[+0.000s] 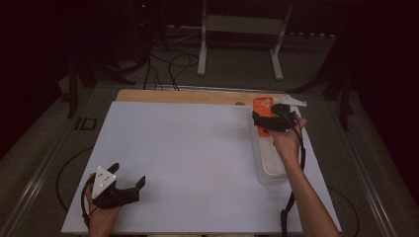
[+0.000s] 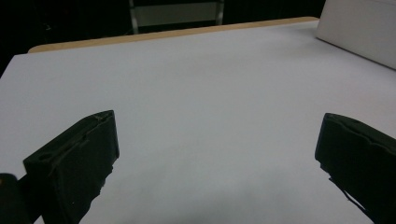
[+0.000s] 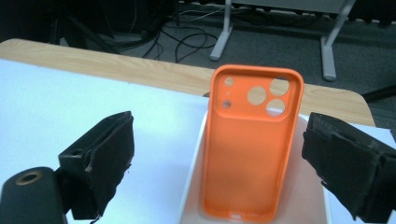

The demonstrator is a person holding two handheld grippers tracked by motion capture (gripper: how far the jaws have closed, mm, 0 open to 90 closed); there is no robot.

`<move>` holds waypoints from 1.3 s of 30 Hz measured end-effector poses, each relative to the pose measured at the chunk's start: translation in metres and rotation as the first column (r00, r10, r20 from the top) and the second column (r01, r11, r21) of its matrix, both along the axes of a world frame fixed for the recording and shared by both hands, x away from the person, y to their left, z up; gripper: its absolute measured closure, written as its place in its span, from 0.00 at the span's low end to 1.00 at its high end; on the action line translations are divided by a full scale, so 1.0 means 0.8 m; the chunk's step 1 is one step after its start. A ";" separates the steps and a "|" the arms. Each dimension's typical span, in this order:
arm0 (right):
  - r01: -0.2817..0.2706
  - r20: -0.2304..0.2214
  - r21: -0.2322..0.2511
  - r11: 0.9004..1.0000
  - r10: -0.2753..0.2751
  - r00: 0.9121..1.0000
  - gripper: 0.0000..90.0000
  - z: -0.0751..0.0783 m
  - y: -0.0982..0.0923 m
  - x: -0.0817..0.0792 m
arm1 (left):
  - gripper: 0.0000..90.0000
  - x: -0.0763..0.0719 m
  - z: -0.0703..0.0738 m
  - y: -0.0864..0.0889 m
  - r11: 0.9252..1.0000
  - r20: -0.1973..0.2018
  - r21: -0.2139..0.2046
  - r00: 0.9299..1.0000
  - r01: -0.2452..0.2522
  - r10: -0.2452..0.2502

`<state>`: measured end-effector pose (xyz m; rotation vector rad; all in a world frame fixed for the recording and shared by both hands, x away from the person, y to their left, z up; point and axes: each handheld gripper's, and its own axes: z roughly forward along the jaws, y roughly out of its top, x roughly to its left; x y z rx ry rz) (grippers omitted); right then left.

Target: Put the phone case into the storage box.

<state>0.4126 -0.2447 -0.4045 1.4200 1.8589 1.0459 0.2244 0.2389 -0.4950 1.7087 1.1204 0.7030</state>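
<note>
Count of items, by kind:

- Tabletop (image 1: 197, 148): 1, white sheet over a wooden board, the wood showing along the far edge.
- Orange phone case (image 3: 250, 154): 1; it had three round camera cut-outs and two smaller holes.
- White oblong tray (image 1: 269, 170): 1, under the case.
- Grippers: 2, a left gripper (image 1: 129, 177) and a right gripper (image 1: 261, 120), each with two black jaws.
- Grey three-cornered plates: 2, one per gripper.
- Hands: 2, one per gripper.
- Metal frame legs on the floor beyond the tabletop: 2.
- Floor cables: several, count could not be determined.
</note>
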 end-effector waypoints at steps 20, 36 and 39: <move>-0.127 0.034 0.026 0.992 0.126 0.991 0.14 -0.012 0.004 -0.098 | 0.01 0.001 -0.001 0.000 1.000 -0.011 -0.004 1.000 0.002 -0.002; -0.140 0.125 0.078 0.987 0.130 0.984 0.11 -0.042 -0.021 -0.173 | 0.00 0.000 0.003 -0.006 0.999 -0.004 0.047 1.000 0.021 -0.021; -0.151 0.155 0.076 0.986 0.138 0.978 0.11 -0.050 -0.024 -0.187 | 0.00 0.000 0.005 -0.007 0.997 -0.004 0.064 0.999 0.033 -0.033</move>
